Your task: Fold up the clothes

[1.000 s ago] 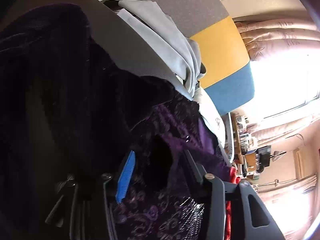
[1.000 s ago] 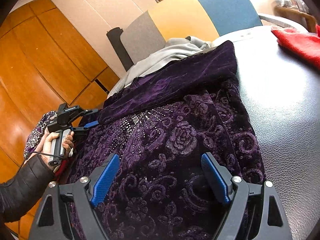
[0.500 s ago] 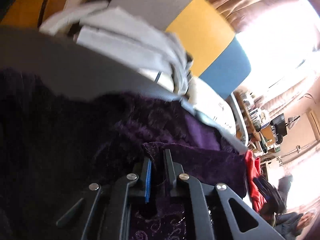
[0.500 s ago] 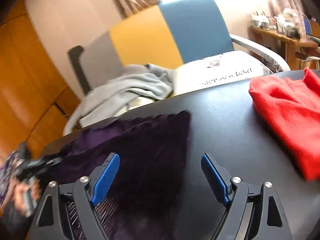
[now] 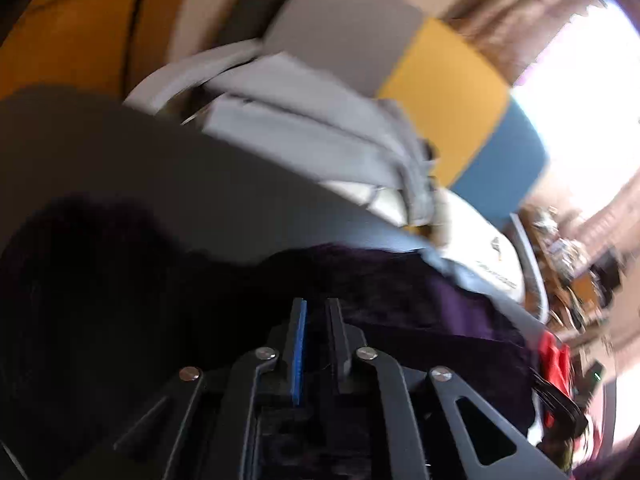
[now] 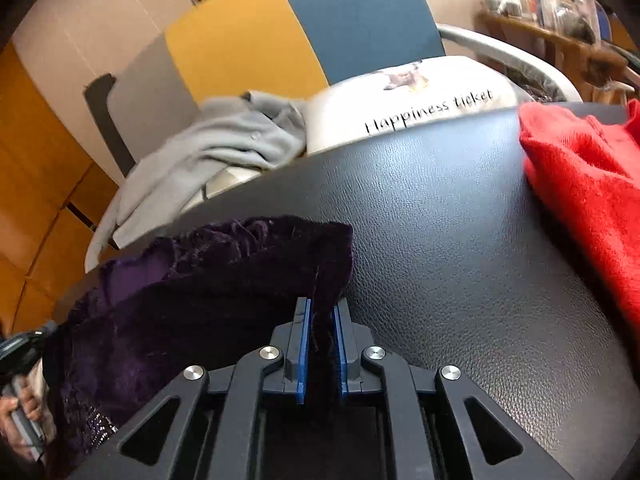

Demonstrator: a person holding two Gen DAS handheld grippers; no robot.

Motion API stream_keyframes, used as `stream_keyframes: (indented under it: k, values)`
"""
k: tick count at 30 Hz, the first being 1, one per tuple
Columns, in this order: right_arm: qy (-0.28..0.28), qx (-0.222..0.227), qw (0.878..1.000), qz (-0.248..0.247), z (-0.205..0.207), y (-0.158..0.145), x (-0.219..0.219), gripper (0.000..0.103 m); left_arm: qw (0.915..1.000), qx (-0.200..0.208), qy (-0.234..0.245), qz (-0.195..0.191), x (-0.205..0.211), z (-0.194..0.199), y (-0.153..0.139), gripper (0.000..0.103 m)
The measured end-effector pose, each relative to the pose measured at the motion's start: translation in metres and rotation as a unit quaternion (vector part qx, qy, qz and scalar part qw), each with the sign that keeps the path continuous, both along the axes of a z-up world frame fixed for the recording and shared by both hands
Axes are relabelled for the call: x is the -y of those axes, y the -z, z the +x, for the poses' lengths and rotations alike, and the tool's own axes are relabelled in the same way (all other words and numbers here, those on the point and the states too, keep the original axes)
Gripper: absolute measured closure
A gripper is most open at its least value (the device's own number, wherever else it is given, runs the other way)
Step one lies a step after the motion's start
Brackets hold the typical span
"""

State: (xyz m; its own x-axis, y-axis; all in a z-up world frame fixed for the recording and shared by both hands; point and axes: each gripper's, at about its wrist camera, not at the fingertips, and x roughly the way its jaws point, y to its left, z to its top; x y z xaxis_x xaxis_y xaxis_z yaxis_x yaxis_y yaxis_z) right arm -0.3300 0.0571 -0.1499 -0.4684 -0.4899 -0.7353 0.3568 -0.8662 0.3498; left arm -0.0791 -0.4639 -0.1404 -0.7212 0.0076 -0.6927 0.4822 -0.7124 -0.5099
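A dark purple velvet garment [image 6: 192, 280] lies on a black leather table [image 6: 460, 240]. My right gripper [image 6: 320, 312] is shut on its near right corner, with cloth pinched between the blue pads. In the left wrist view the same purple garment [image 5: 400, 292] spreads ahead, very dark and blurred. My left gripper [image 5: 316, 308] is shut on its edge. The left gripper and the hand that holds it also show at the far left of the right wrist view [image 6: 20, 360].
A red garment [image 6: 580, 184] lies on the table at the right. Behind the table stands a grey, yellow and blue chair [image 6: 280, 40] with a grey garment [image 6: 208, 144] and a white cushion [image 6: 400, 100]. Wooden cabinets [image 6: 32, 160] stand at the left.
Both grippers have closed on the purple garment: the left within the first half second, the right just now. The garment is bunched and drawn up from its flat spread.
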Motion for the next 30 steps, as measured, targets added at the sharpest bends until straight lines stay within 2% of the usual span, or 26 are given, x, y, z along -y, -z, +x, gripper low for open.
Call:
stream_keyframes:
  k: [2,3,5,7,8,9,11,13,14,16,17,18,19,23,25,26,27,28,30]
  values:
    - [0.002,-0.008,1.0,0.015,0.005,-0.005,-0.003,0.086,0.9994,0.022,-0.023,0.01,0.009,0.001,0.012,0.085]
    - [0.0,-0.024,0.999,0.024,0.01,-0.013,-0.003,0.083,0.9994,0.009,-0.024,0.023,0.008,0.011,0.011,0.083]
    - [-0.009,-0.053,0.998,0.033,0.017,-0.027,0.001,0.082,0.9997,-0.019,-0.005,0.014,-0.003,0.023,0.002,0.08]
    - [-0.034,-0.07,0.997,0.025,0.029,-0.041,0.012,0.076,0.9989,-0.03,0.035,-0.01,-0.018,0.027,-0.006,0.074]
    - [-0.047,-0.078,0.996,0.022,0.035,-0.047,0.019,0.066,0.9975,-0.025,0.061,-0.025,-0.031,0.024,-0.01,0.073]
    - [-0.065,-0.078,0.995,0.019,0.044,-0.048,0.03,0.055,0.9947,-0.011,0.086,-0.055,-0.047,0.018,-0.011,0.072]
    - [-0.101,-0.077,0.992,0.014,0.06,-0.049,0.052,0.045,0.9909,0.028,0.108,-0.075,-0.067,0.006,0.004,0.071]
    - [-0.118,-0.067,0.99,0.036,0.073,-0.039,0.069,0.04,0.9851,0.066,0.129,-0.093,-0.086,-0.007,0.019,0.069]
    - [-0.125,-0.061,0.989,0.048,0.079,-0.033,0.076,0.037,0.9855,0.076,0.119,-0.094,-0.09,-0.008,0.031,0.069]
    - [-0.114,-0.046,0.99,0.068,0.083,-0.008,0.074,0.036,0.9815,0.052,0.1,-0.155,-0.108,0.0,0.037,0.066]
    - [-0.11,-0.044,0.99,0.07,0.085,0.002,0.07,0.036,0.9788,0.057,0.097,-0.171,-0.115,-0.001,0.037,0.066]
    - [-0.104,-0.052,0.991,0.059,0.087,0.001,0.063,0.037,0.9786,0.066,0.09,-0.173,-0.118,-0.003,0.036,0.066]
    - [-0.098,-0.059,0.992,0.05,0.09,0.0,0.057,0.037,0.9821,0.065,0.08,-0.158,-0.12,-0.001,0.036,0.066]
    - [-0.093,-0.058,0.992,0.055,0.09,0.0,0.053,0.036,0.9905,0.041,0.073,-0.109,-0.124,0.024,0.021,0.062]
    - [-0.097,-0.059,0.992,0.058,0.09,-0.001,0.054,0.035,0.9942,0.016,0.062,-0.086,-0.131,0.061,0.017,0.043]
    - [-0.1,-0.059,0.992,0.057,0.091,0.001,0.056,0.03,0.9949,0.009,0.058,-0.082,-0.136,0.079,0.016,0.038]
    - [-0.107,-0.058,0.991,0.055,0.093,0.001,0.058,0.022,0.9954,0.001,0.054,-0.079,-0.142,0.097,0.016,0.034]
    - [-0.119,-0.055,0.989,0.063,0.093,0.002,0.063,0.017,0.9946,0.007,0.055,-0.088,-0.147,0.112,0.019,0.034]
    - [-0.142,-0.049,0.985,0.081,0.093,0.003,0.075,0.0,0.9921,0.022,0.056,-0.11,-0.159,0.14,0.025,0.034]
